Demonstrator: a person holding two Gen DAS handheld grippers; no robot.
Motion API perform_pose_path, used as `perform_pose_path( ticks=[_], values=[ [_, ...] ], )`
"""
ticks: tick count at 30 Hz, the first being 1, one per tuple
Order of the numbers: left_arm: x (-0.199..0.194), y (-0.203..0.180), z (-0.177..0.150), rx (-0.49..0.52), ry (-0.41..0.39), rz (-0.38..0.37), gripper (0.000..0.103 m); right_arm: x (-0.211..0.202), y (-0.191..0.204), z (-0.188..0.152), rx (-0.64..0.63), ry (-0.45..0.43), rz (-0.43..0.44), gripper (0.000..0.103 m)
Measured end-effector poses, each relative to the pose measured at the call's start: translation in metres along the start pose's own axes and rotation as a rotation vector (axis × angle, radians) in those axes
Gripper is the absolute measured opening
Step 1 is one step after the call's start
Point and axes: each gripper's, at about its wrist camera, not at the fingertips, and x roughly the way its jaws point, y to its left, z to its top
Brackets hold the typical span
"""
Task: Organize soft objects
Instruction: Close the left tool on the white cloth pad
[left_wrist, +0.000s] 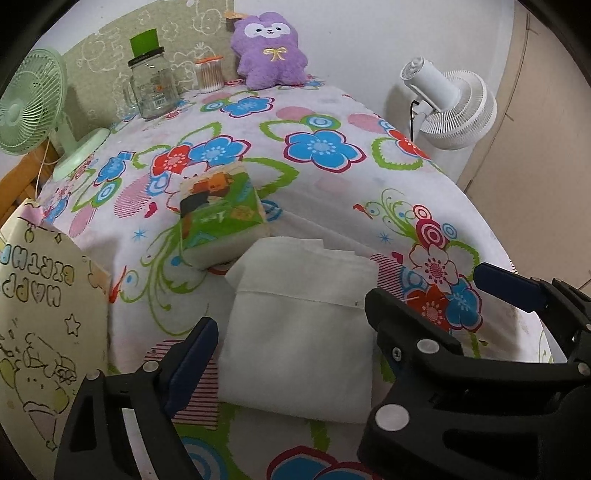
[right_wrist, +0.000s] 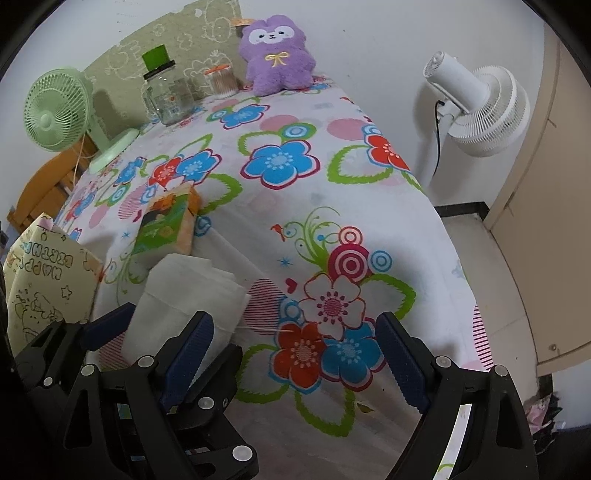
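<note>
A folded white cloth (left_wrist: 299, 328) lies on the flowered tablecloth (left_wrist: 325, 177) near the front edge. My left gripper (left_wrist: 288, 332) is open, its jaws either side of the cloth, just above it. A green tissue pack (left_wrist: 218, 210) lies just behind the cloth, its near end resting on it. A purple plush toy (left_wrist: 267, 50) sits upright at the back against the wall. My right gripper (right_wrist: 295, 354) is open and empty over the tablecloth (right_wrist: 369, 206), right of the white cloth (right_wrist: 184, 295). The left gripper (right_wrist: 147, 332) shows there too. The tissue pack (right_wrist: 166, 221) and plush (right_wrist: 277, 55) also show.
A glass jar with a green lid (left_wrist: 151, 81), a cotton-swab tub (left_wrist: 210, 74) and a green desk fan (left_wrist: 33, 110) stand at the back left. A yellow birthday gift bag (left_wrist: 40, 314) stands at the left edge. A white floor fan (left_wrist: 450, 103) stands right of the table.
</note>
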Motion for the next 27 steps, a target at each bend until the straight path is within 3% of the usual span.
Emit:
perform_pose_path(
  ticks=[6,10,16,27],
  values=[
    [0.002,-0.002,0.000,0.000,-0.005,-0.004,0.087,0.004,-0.003,0.001,0.010,0.008,0.003,0.092],
    [-0.001,-0.006,-0.001,0.016,-0.018,-0.020,0.075,0.005,-0.005,0.000,0.017,0.012,0.005,0.092],
    [-0.004,-0.009,-0.002,0.018,-0.017,-0.029,0.067,0.001,-0.005,-0.002,0.021,0.007,0.003,0.092],
    [-0.013,-0.006,-0.007,0.004,-0.025,-0.041,0.064,-0.009,0.001,-0.006,0.012,-0.007,0.005,0.092]
  ],
)
